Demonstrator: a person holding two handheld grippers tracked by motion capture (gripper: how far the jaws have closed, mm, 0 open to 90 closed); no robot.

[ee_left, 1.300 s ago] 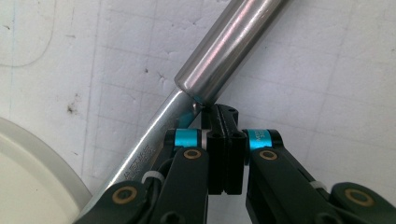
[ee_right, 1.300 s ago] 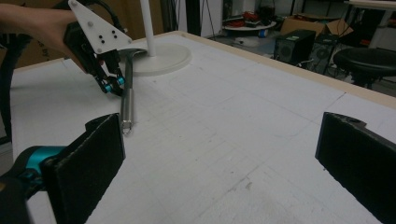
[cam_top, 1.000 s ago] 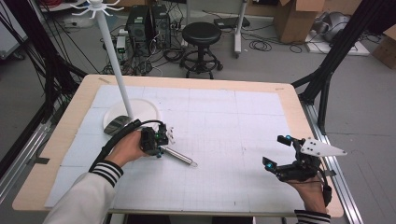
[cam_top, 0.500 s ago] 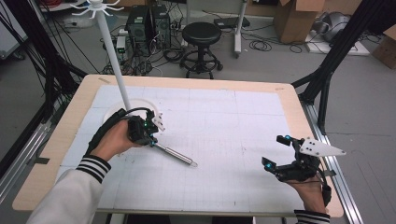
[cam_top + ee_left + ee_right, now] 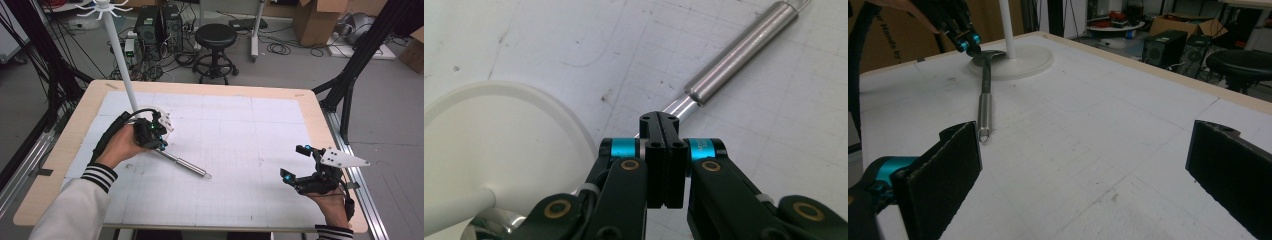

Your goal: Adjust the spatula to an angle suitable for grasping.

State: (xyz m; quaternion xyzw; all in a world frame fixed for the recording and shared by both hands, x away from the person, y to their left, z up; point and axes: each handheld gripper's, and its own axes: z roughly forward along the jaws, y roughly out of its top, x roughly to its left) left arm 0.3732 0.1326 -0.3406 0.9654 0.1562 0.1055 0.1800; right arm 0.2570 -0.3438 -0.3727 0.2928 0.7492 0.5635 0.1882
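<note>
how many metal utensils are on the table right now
1. A long silver metal utensil with a cylindrical handle lies on the white gridded table mat, its head end by the round white stand base, where the left gripper is shut on its neck. None other visible.

**Steel utensil lying by the stand base**

On my high view I see a long, slim, silver metal utensil with a cylindrical steel handle (image 5: 186, 165) lying flat on the white gridded mat. Its handle runs diagonally toward the mat's middle and ends in a small wire hanging loop. On my left gripper view the polished handle (image 5: 740, 51) narrows to a thinner neck. On my right gripper view its flat, dark-looking head (image 5: 990, 54) rests against the rim of the round white stand base (image 5: 1038, 62).
</note>
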